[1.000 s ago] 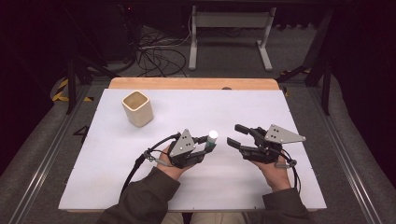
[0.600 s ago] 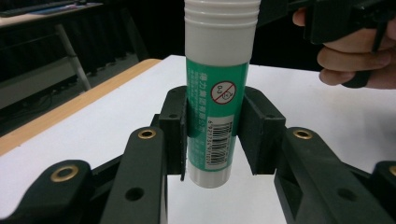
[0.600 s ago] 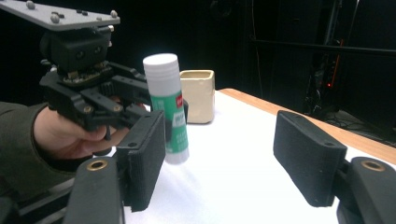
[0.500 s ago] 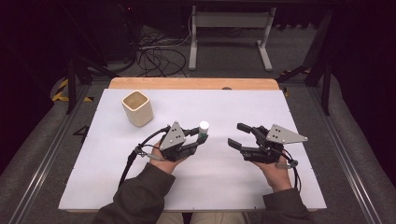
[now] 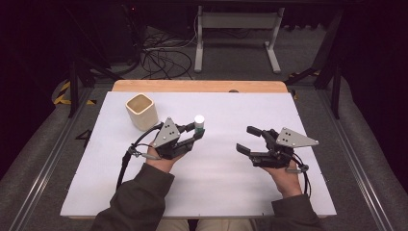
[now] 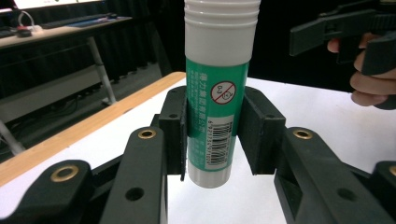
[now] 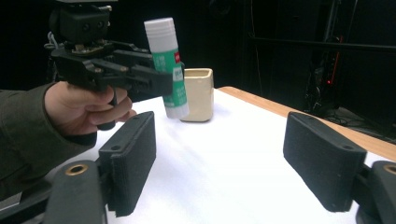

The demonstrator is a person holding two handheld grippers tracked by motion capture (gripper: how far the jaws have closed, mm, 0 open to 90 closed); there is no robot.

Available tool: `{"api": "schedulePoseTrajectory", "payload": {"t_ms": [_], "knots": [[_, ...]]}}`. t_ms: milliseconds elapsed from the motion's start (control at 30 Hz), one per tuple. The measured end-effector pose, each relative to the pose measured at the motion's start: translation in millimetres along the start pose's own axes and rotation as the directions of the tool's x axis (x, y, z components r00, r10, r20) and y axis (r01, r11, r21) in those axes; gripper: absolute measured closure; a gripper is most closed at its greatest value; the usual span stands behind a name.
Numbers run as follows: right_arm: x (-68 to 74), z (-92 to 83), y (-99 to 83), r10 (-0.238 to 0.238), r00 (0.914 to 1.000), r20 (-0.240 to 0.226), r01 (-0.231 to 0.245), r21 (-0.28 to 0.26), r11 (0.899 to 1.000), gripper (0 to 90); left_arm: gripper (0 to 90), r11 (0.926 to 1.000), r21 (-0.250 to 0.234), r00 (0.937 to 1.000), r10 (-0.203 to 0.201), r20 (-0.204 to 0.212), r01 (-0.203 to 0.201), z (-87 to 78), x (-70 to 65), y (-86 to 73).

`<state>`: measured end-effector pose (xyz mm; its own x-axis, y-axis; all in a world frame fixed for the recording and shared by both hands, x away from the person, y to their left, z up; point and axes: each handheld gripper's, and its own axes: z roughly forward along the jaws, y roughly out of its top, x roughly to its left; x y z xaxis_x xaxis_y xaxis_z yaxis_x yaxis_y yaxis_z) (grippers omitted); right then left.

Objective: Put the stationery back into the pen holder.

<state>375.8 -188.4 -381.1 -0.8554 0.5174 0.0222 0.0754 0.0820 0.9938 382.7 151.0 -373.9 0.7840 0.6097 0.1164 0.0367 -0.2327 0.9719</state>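
On the table (image 5: 216, 192), the cup (image 5: 141, 111) stands far-left, behind the left tongs (image 5: 196, 134).

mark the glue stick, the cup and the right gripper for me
glue stick (image 6: 215, 98): left gripper view, green label of its body.
cup (image 5: 141, 111): high view, its front wall.
right gripper (image 5: 249, 140): high view, gap midway between its open fingertips.

High view looks down and forward over the whole counter (image 5: 216, 187). Left claw cam sits super close to the glue stick (image 6: 215, 100); right claw cam catches it too, farther off.
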Motion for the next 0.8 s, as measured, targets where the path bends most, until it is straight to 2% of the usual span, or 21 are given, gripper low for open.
{"api": "schedulePoseTrajectory", "payload": {"t_ms": [400, 800], "knots": [[-1.7, -0.7, -0.3, 0.007, 1.0000, -0.005, -0.007, 0.007, 1.000, 20.6, 65.5, 0.9996, -0.025, 0.9980, -0.013, -0.062, 0.012, -13.3, 19.4, 6.1], [-3.1, -1.4, -0.6, 0.015, 0.9999, -0.001, -0.015, 0.009, 1.000, 19.1, 65.5, 0.9991, -0.037, 0.9912, -0.025, -0.130, 0.020, -24.0, 40.2, 8.8]]}}
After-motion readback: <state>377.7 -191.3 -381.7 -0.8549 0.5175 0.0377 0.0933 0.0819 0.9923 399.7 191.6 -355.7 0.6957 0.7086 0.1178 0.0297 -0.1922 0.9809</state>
